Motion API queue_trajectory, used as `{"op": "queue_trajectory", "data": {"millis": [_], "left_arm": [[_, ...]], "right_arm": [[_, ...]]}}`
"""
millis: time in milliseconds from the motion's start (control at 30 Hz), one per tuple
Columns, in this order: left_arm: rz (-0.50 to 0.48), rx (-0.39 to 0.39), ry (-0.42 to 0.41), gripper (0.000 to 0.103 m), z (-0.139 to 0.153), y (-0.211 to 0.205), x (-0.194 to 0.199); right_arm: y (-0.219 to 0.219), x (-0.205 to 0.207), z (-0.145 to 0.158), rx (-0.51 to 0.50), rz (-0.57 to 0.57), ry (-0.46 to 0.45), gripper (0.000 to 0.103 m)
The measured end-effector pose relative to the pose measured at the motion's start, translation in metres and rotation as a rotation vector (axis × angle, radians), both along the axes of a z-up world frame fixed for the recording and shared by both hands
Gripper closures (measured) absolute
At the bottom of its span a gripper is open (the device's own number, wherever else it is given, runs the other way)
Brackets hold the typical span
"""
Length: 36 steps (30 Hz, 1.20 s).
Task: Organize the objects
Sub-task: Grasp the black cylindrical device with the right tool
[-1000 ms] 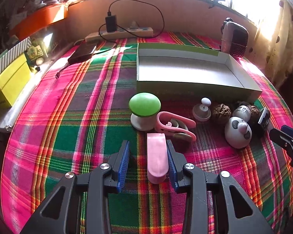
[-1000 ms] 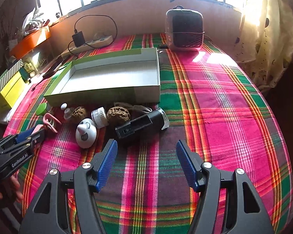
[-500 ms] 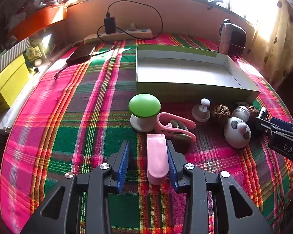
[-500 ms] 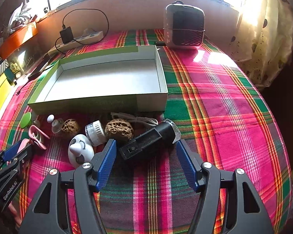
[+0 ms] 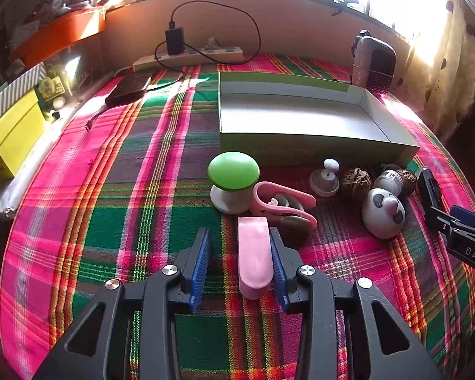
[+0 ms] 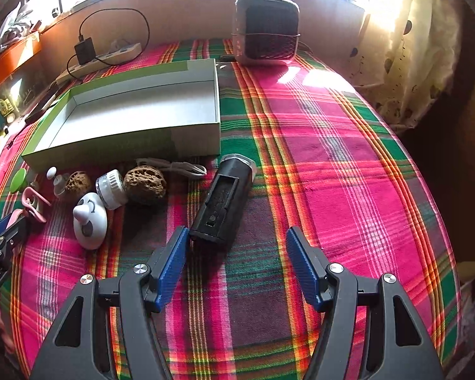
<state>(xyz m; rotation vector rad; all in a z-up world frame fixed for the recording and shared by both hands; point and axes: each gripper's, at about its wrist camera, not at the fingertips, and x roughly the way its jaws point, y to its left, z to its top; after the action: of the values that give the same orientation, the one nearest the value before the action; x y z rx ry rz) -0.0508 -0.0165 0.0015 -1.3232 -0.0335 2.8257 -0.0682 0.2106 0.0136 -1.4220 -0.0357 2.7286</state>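
Between the open fingers of the left gripper point(image 5: 240, 264) lies a pink clip point(image 5: 254, 255), touching the right pad, long axis pointing toward the box point(image 5: 316, 150); a green-topped knob point(image 5: 233, 171) and pink clamp point(image 5: 281, 202) crowd just ahead. The right gripper point(image 6: 234, 267), spread wide, holds nothing; a black torch point(image 6: 223, 202) lies lens toward the box, its near end beside the left pad. Bare cloth point(image 6: 348, 174) lies right of the box.

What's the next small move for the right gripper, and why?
Probably ease the right gripper forward a little so the black flashlight sits between its fingers, then close. The jaws are open and the flashlight's near end lies just ahead of the left fingertip, not yet between the pads. The box beyond it holds nothing so far.
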Motion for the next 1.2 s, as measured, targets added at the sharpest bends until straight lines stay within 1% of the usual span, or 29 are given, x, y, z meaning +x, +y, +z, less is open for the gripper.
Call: {"op": "queue_trajectory", "data": {"millis": [133, 233, 400, 700, 867, 1200], "left_arm": [[-0.002, 0.003, 0.000, 0.069, 0.000, 0.000, 0.000], [-0.001, 0.001, 0.000, 0.069, 0.000, 0.000, 0.000], [0.009, 0.007, -0.001, 0.069, 0.000, -0.001, 0.000], [0.021, -0.006, -0.004, 0.069, 0.000, -0.001, -0.006], [0.026, -0.022, -0.005, 0.069, 0.001, 0.001, -0.009], [0.026, -0.022, -0.005, 0.069, 0.001, 0.000, -0.010]], "right_arm": [[0.008, 0.003, -0.001, -0.013, -0.021, 0.003, 0.039], [0.006, 0.000, -0.001, -0.012, -0.007, 0.012, 0.039], [0.006, -0.010, -0.002, -0.043, 0.017, 0.013, 0.039], [0.012, -0.022, -0.003, -0.045, 0.053, 0.028, 0.039], [0.012, -0.023, -0.003, -0.045, 0.065, 0.041, 0.039], [0.012, -0.023, -0.003, -0.047, 0.072, 0.045, 0.040]]}}
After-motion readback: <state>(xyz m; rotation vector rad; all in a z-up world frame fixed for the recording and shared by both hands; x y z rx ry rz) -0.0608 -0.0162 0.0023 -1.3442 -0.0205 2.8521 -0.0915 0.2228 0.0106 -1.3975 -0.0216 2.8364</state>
